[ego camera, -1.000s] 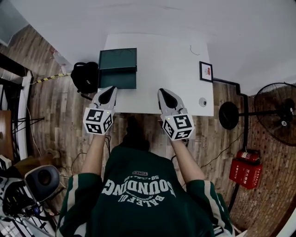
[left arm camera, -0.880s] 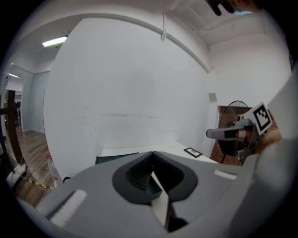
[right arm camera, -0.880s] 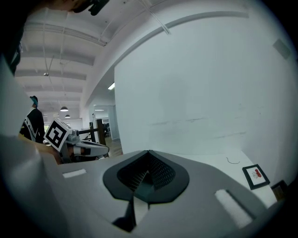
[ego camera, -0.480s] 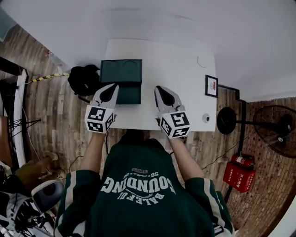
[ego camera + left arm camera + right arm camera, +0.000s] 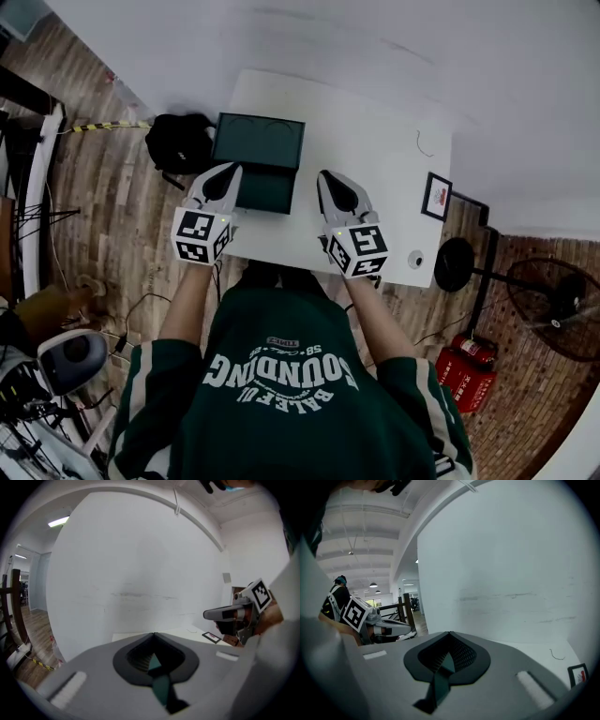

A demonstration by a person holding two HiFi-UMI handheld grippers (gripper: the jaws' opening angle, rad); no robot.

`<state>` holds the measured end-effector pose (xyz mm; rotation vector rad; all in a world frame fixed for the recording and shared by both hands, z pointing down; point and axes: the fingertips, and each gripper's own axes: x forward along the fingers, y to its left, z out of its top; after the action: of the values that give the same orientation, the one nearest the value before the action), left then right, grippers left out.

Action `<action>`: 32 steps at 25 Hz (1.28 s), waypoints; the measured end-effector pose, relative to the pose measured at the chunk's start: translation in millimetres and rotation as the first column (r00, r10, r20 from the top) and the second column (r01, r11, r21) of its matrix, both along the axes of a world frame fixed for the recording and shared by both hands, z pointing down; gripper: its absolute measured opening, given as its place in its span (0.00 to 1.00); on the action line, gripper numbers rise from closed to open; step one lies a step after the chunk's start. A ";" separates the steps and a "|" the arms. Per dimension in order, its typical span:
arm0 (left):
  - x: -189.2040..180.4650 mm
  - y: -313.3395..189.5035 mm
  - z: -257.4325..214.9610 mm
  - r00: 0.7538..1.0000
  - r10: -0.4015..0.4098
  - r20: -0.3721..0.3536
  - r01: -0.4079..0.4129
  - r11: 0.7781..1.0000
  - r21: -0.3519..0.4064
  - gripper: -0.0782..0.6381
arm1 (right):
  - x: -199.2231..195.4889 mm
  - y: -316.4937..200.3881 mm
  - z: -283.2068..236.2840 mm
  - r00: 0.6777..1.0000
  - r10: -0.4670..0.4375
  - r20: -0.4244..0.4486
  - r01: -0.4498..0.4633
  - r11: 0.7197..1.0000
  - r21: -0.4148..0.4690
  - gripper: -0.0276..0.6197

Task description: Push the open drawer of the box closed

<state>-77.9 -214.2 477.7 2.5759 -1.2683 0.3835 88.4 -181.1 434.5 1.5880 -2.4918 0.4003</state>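
Right of the open drawer [image 5: 266,190] lies bare table [image 5: 375,131].

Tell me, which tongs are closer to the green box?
The left tongs. Their tip is right by the green box and its open drawer, while the right tongs are off to the side over bare white table.
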 end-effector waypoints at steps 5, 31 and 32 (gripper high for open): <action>-12.0 14.0 9.8 0.997 -0.071 0.008 0.071 0.997 -0.032 0.18 | -9.2 -2.9 8.0 0.997 -0.073 0.008 0.074 0.997 -0.024 0.05; -26.4 106.5 179.1 0.990 -0.087 0.110 0.127 0.892 -0.435 0.31 | -33.0 9.6 70.8 0.981 -0.193 0.013 0.192 0.966 -0.173 0.05; -24.4 107.5 185.1 0.990 -0.086 0.111 0.128 0.883 -0.452 0.33 | -31.0 9.0 71.6 0.982 -0.189 0.012 0.188 0.966 -0.176 0.05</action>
<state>-102.3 -106.7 662.8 2.1002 -1.1712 0.6898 57.5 -172.1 506.1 1.2722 -2.4960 0.5714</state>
